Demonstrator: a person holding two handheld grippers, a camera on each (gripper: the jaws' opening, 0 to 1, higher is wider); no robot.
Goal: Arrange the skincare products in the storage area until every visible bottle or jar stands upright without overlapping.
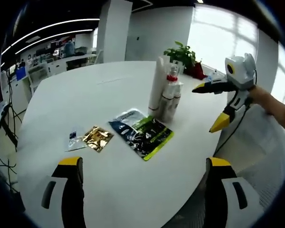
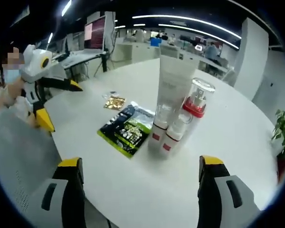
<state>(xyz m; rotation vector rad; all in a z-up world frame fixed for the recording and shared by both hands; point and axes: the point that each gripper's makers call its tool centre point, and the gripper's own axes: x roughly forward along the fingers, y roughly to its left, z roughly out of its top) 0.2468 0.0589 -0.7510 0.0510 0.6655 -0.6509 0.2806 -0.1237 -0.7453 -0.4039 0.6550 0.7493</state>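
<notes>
Both your tongs are spread wide, gripping nothing: left tongs [image 1: 145, 190], right tongs [image 2: 140, 190]. Bottles [image 2: 173, 114] stand upright, clustered touching, mid white bench [image 1: 85, 95]. Sachets [image 1: 140, 130] lie flat just beside them. Potted plant [image 1: 183, 54] at far edge.

We stood in an open office around a large round white table [image 1: 85, 95]. At twelve o'clock in the left gripper view rose a white pillar [image 1: 115, 29], with bright windows [image 1: 218, 38] at two and a potted plant [image 1: 183, 54] on the table's far edge. Long ceiling light strips [image 2: 190, 21] ran overhead, above desks [image 2: 142, 45] and a monitor [image 2: 96, 32] at eleven.
</notes>
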